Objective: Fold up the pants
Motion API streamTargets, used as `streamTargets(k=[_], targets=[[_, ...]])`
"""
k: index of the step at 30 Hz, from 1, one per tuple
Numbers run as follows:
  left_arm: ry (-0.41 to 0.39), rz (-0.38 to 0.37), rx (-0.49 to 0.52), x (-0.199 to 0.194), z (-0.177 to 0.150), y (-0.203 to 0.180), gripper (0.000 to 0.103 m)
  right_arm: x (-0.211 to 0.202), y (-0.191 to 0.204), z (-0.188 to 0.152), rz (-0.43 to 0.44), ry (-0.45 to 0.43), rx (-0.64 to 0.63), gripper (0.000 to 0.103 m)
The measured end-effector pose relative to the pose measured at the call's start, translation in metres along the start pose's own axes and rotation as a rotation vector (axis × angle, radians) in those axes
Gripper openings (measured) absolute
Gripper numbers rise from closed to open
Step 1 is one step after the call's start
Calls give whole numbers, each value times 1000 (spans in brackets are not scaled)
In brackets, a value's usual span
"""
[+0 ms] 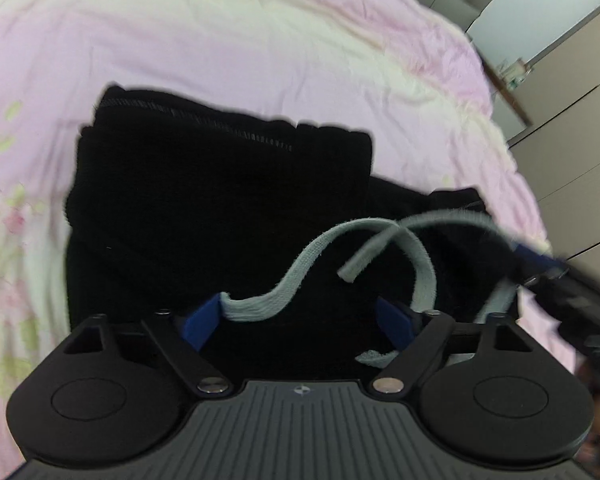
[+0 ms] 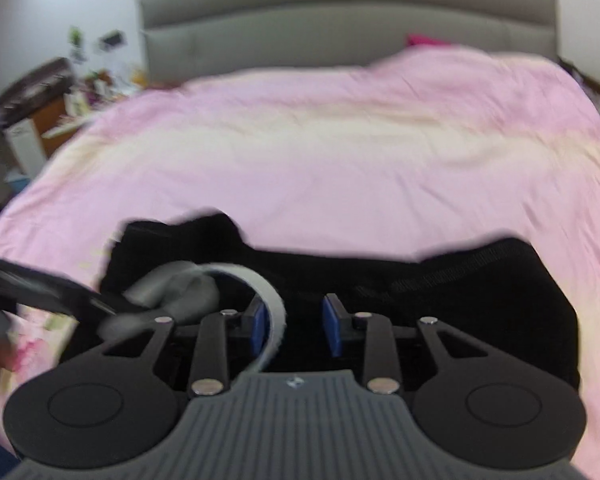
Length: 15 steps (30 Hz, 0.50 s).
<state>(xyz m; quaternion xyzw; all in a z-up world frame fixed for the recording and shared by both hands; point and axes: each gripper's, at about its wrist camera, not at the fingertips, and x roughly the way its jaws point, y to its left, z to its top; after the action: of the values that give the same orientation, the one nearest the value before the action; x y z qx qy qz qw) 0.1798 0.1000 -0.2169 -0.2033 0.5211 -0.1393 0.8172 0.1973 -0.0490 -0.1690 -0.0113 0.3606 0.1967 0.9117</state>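
Observation:
Black pants (image 1: 220,200) lie folded in layers on the pink bedspread (image 1: 240,40), with a grey drawstring (image 1: 300,276) looping over the near part. My left gripper (image 1: 300,320) is open just over the near edge of the pants; the drawstring touches its left pad (image 1: 200,320). In the right wrist view the pants (image 2: 420,300) lie right below my right gripper (image 2: 296,332), which is open, with a grey drawstring loop (image 2: 268,300) curling over its left pad. The right gripper also shows at the right edge of the left wrist view (image 1: 548,268).
The bed has a grey padded headboard (image 2: 340,20). A cluttered bedside table (image 2: 60,96) stands at the left of the bed. Beige wardrobe doors (image 1: 572,120) stand beyond the bed's right side. The left gripper's arm (image 2: 40,284) crosses the right wrist view's left edge.

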Motion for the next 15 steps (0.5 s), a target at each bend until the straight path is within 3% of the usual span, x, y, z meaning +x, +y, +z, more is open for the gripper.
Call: streamTargets(k=[3, 5, 8, 10, 15], targets=[[-6, 55, 37, 13, -10, -11, 103, 9, 26, 15, 98, -15, -49, 33], [-13, 51, 37, 10, -12, -10, 103, 29, 30, 19, 130, 13, -59, 33], [-12, -2, 38, 1, -13, 3, 103, 69, 15, 7, 130, 124, -1, 33], [-18, -39, -2, -6, -14, 15, 103, 87, -5, -8, 139, 166, 102, 34], [-40, -64, -20, -32, -14, 13, 91, 102, 4, -33, 88, 166, -6, 36]])
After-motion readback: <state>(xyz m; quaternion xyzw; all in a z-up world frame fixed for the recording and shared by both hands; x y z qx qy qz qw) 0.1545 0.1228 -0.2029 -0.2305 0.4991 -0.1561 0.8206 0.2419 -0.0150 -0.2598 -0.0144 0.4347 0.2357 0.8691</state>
